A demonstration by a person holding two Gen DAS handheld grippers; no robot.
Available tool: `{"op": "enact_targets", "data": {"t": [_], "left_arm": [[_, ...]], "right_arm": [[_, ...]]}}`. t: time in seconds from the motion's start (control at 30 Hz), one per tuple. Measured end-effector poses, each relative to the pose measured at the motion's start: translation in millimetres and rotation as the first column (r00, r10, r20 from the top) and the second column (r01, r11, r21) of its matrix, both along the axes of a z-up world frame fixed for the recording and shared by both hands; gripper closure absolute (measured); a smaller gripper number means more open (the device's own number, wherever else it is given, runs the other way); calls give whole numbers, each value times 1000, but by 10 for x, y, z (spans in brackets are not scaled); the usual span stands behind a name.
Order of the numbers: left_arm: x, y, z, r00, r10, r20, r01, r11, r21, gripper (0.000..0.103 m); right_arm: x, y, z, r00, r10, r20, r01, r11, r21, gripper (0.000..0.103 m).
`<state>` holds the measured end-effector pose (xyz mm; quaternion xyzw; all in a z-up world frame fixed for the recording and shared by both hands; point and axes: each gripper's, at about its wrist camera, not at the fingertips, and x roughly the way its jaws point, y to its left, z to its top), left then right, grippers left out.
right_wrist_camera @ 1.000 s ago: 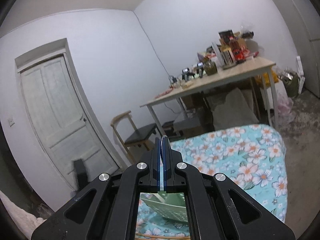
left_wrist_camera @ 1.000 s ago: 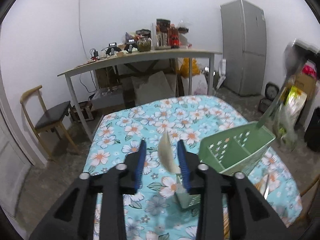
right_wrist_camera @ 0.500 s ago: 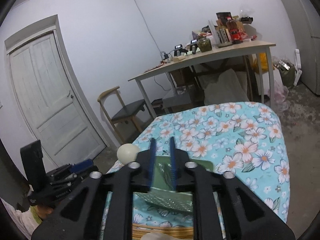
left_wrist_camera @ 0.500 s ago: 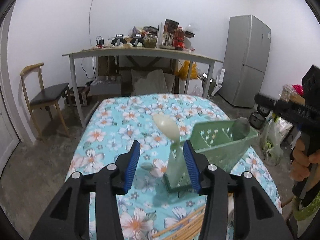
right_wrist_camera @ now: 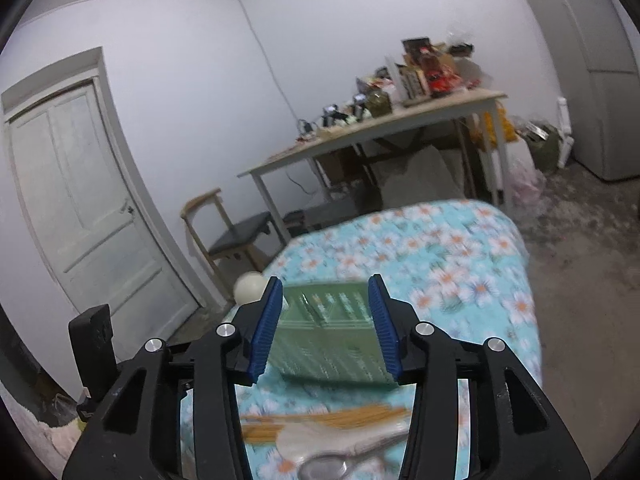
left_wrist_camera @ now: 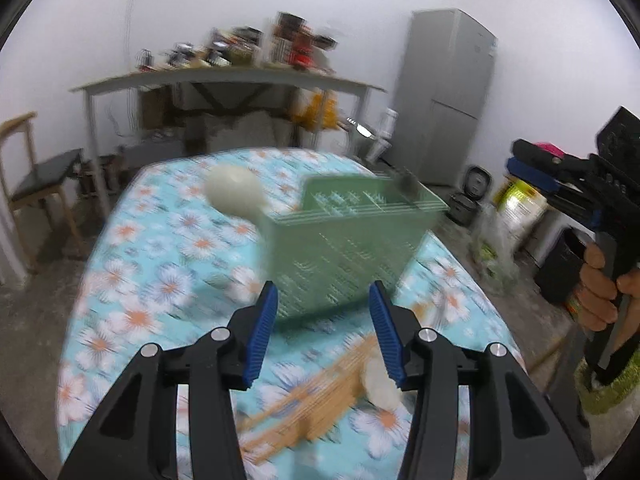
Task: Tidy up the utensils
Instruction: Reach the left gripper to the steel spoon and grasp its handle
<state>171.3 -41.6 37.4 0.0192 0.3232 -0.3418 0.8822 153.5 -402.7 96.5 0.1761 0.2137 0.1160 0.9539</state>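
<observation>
Both pairs of jaws have just been opening and hold nothing: the left gripper (left_wrist_camera: 323, 332) and right gripper (right_wrist_camera: 325, 326) frame the green basket (left_wrist_camera: 344, 252) on the flowered tablecloth (left_wrist_camera: 160, 264). Only the right view shows a metal spoon (right_wrist_camera: 324, 469) beside the chopsticks (right_wrist_camera: 340, 418); only the left shows a hand (left_wrist_camera: 600, 292).

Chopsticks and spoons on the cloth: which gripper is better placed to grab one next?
Probably the right gripper: open and empty, with the chopsticks and spoons directly below its jaws. The left gripper, also open, sees them lower and off to one side.
</observation>
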Motion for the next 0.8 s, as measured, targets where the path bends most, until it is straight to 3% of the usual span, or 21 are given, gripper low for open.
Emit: {"op": "enact_targets", "data": {"t": [0.17, 0.33, 0.57, 0.8], "left_arm": [[-209, -251, -319, 983, -140, -117, 143, 989, 22, 57], [-309, -471, -674, 928, -229, -295, 231, 973, -27, 57], [-352, -639, -1017, 849, -246, -468, 221, 969, -110, 58], [-242, -662, -1117, 836, -193, -514, 125, 979, -164, 60]], "right_arm": [[-189, 48, -593, 983, -4, -185, 13, 999, 49, 57], [-323, 19, -1049, 949, -28, -313, 63, 993, 103, 57], [-423, -97, -1053, 950, -49, -308, 91, 988, 124, 57], [-456, -136, -1114, 953, -41, -302, 90, 985, 148, 57]]}}
